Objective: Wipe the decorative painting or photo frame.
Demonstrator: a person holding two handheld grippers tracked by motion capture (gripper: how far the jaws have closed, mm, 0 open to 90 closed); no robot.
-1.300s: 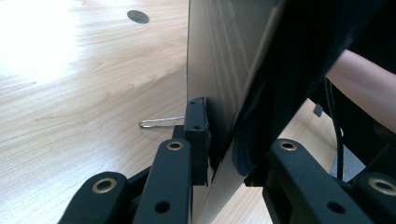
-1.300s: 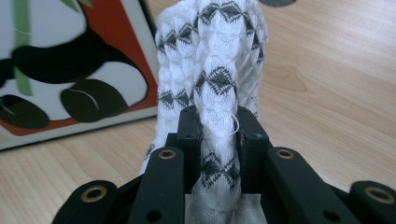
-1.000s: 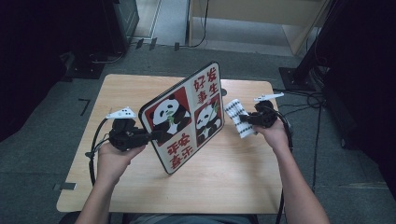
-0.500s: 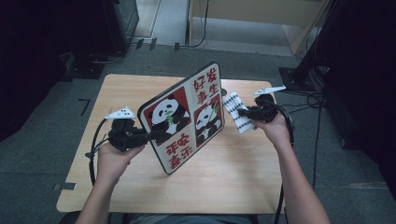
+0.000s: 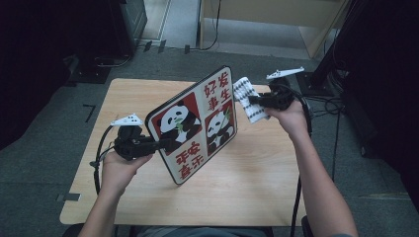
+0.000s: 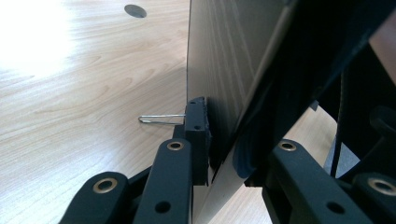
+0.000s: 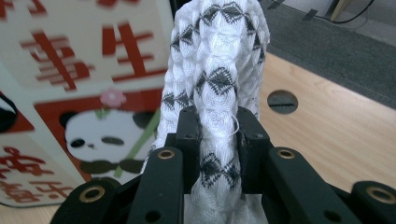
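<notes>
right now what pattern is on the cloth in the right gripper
White cloth with rows of small dark grey diamond shapes; clearest in the right gripper view.

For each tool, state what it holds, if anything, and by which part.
The left tool clamps the panda board at its left edge. The right tool pinches the patterned white cloth near its lower end.

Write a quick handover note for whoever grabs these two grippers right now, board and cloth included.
Left gripper: shut on the lower left edge of the panda board, holding it tilted up with its lower corner near the table.
Right gripper: shut on the white patterned cloth, raised beside the board's upper right edge, at the printed face.
Done: both things are gripped and brought together.
Left: likely wiping the printed face with the cloth; no wiping contact can be made out yet. Keep the left grip firm so the board does not swing.
</notes>
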